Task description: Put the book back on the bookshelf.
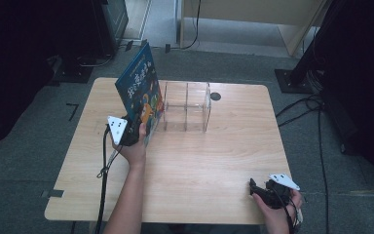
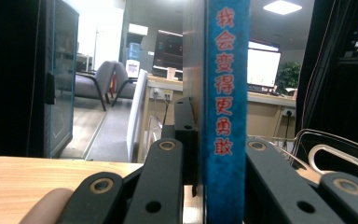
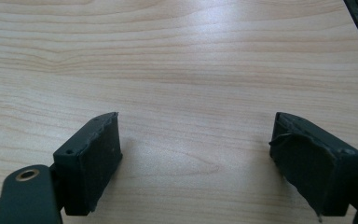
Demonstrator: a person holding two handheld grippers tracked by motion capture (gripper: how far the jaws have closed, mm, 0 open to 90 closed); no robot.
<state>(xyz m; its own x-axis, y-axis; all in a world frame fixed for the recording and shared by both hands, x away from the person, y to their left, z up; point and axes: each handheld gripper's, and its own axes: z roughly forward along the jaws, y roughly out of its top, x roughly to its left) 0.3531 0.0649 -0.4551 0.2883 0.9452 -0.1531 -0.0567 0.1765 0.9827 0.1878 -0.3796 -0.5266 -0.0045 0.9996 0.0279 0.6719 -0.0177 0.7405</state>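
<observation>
A blue picture book (image 1: pixel 140 88) stands upright and tilted at the table's middle left, just left of a clear acrylic rack (image 1: pixel 186 106). My left gripper (image 1: pixel 135 130) is shut on the book's lower edge. In the left gripper view the blue spine (image 2: pixel 225 107) with red characters rises between the two black jaws, which press on it from both sides. My right gripper (image 1: pixel 259 189) rests at the table's near right corner. In the right gripper view its fingers (image 3: pixel 93 158) stand wide apart over bare wood, with nothing between them.
The wooden table (image 1: pixel 199 161) has a small black round cap (image 1: pixel 215 96) at the back, right of the rack. Cables trail on the floor to the right. Dark stands and furniture surround the table.
</observation>
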